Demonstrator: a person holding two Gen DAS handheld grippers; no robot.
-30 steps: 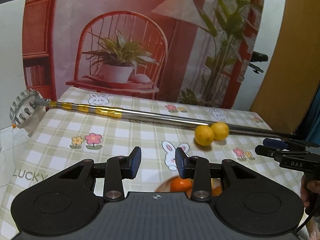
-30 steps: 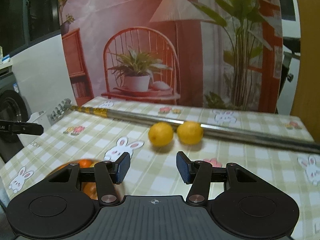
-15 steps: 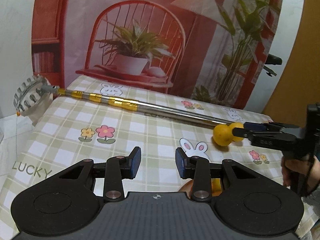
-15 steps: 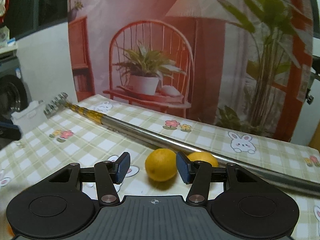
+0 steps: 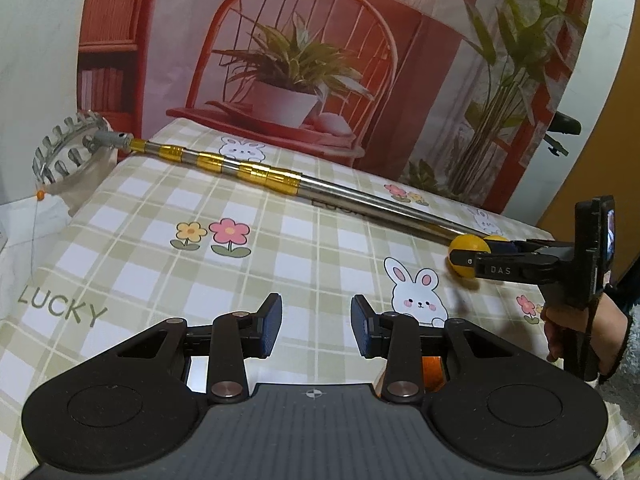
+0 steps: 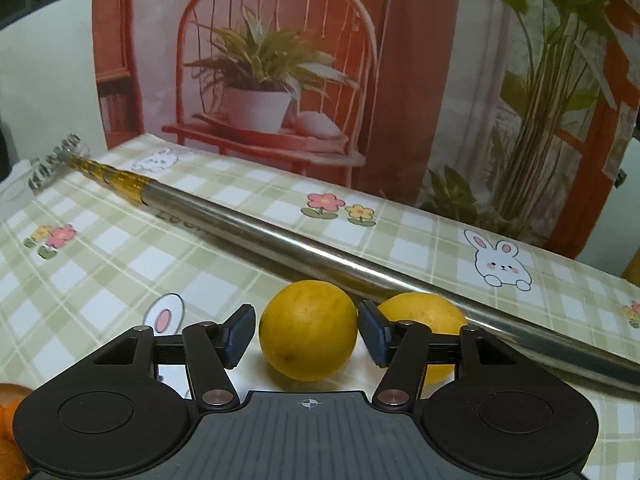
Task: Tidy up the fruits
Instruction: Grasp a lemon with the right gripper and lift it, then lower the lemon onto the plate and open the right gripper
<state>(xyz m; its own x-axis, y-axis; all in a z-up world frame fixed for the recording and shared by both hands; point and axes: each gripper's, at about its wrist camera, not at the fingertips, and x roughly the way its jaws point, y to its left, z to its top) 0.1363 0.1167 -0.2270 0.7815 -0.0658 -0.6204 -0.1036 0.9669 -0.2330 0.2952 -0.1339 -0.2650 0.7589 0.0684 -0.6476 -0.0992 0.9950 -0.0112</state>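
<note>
Two yellow lemons lie on the checked tablecloth against a metal pole. My right gripper straddles the left lemon; its jaws are opening and the blue pads stand close on either side without pressing. The second lemon sits just right of the right finger. The left wrist view shows that gripper side-on around the lemon, with a hand on its handle. My left gripper hovers over the cloth, jaws narrowly apart with nothing between them. An orange peeks out under its right finger.
A long telescopic pole with gold bands crosses the table diagonally; its toothed picker head overhangs the far left edge. More oranges show at the near left of the right wrist view. A printed backdrop closes off the back.
My right gripper travelled forward to the lemons and its jaws widened around the left one. My left gripper dipped closer to the cloth, and the oranges slid under its body.
</note>
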